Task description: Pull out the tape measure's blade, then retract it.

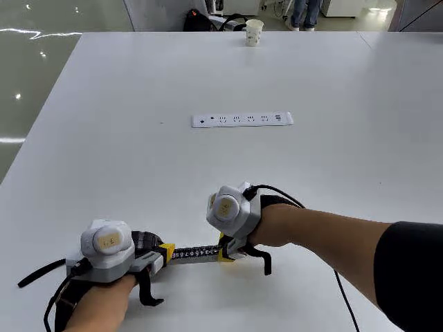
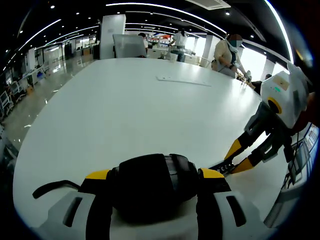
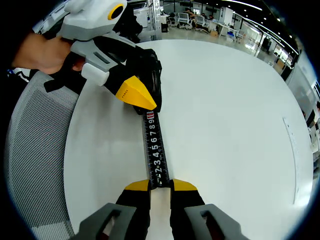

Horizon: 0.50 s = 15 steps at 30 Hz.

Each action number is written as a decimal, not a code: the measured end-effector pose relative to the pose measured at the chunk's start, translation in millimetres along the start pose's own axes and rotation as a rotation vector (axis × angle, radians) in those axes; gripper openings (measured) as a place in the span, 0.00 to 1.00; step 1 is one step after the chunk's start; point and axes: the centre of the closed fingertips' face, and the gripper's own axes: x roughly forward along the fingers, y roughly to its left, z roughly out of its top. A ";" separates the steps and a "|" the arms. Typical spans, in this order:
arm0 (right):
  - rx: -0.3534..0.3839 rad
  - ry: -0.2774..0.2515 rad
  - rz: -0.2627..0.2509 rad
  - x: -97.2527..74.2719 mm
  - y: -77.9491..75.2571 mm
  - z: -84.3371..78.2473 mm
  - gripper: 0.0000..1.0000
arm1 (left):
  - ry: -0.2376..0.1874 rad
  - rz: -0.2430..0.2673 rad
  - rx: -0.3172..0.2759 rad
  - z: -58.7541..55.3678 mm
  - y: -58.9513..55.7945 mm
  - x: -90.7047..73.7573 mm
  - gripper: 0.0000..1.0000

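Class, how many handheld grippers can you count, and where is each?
2. The left gripper clamps the tape measure case, near left; the right gripper pinches the blade beside it.

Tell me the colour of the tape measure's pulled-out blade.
Black with white numerals along the narrow tape measure blade; clearest in the right gripper view.

We are looking across a wide white table (image 1: 138,138); a power strip (image 1: 242,120) is lying at centre frame and a paper cup (image 1: 254,32) is standing near the top edge. A glossy floor (image 1: 41,41) is reflecting lights at upper left. In the left gripper view, ceiling light strips (image 2: 145,4) are glowing along the top.
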 end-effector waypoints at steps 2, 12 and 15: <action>0.008 -0.005 0.004 -0.2 0.1 0.6 0.11 | 0.001 0.000 0.000 -0.1 0.0 0.2 0.64; 0.000 -0.017 0.007 0.6 1.3 4.5 0.10 | 0.001 0.001 -0.001 -0.3 -0.2 -0.1 0.64; -0.003 -0.025 0.010 1.5 1.1 5.6 0.10 | 0.004 0.000 -0.001 -0.4 -0.4 -0.3 0.64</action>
